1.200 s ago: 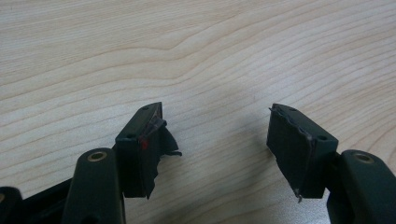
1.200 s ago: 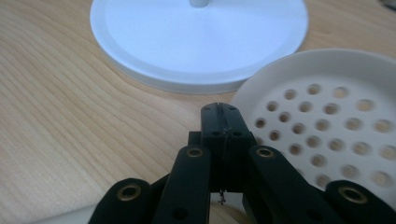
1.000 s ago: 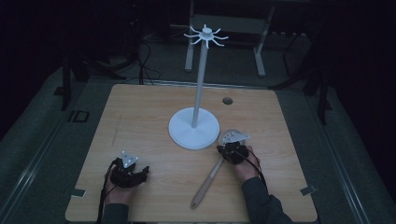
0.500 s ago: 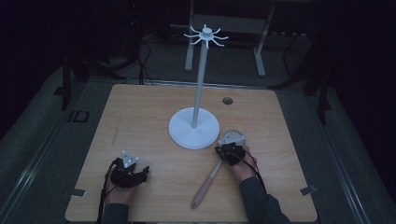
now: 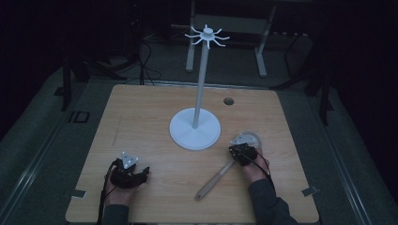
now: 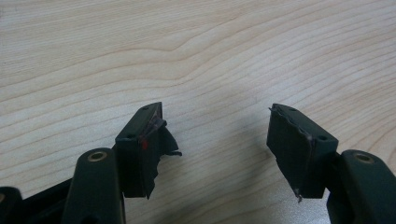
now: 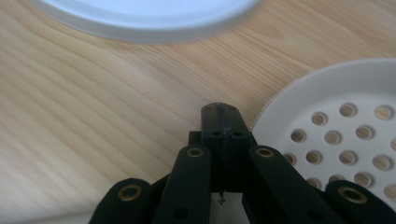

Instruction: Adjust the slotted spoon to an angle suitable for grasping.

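Wooden table (image 5: 141, 122) under pale round-headed perforated skimmer (image 7: 345, 140), wooden-handled.

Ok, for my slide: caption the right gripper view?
Shut black right gripper beside a white perforated skimmer head on the wooden table.

The left gripper (image 6: 217, 135) has its fingers (image 6: 140, 144) spread wide apart, nothing between them. The right gripper (image 7: 223, 126) has its fingers pressed together, pointing forward. Both forearms come from below, well apart.
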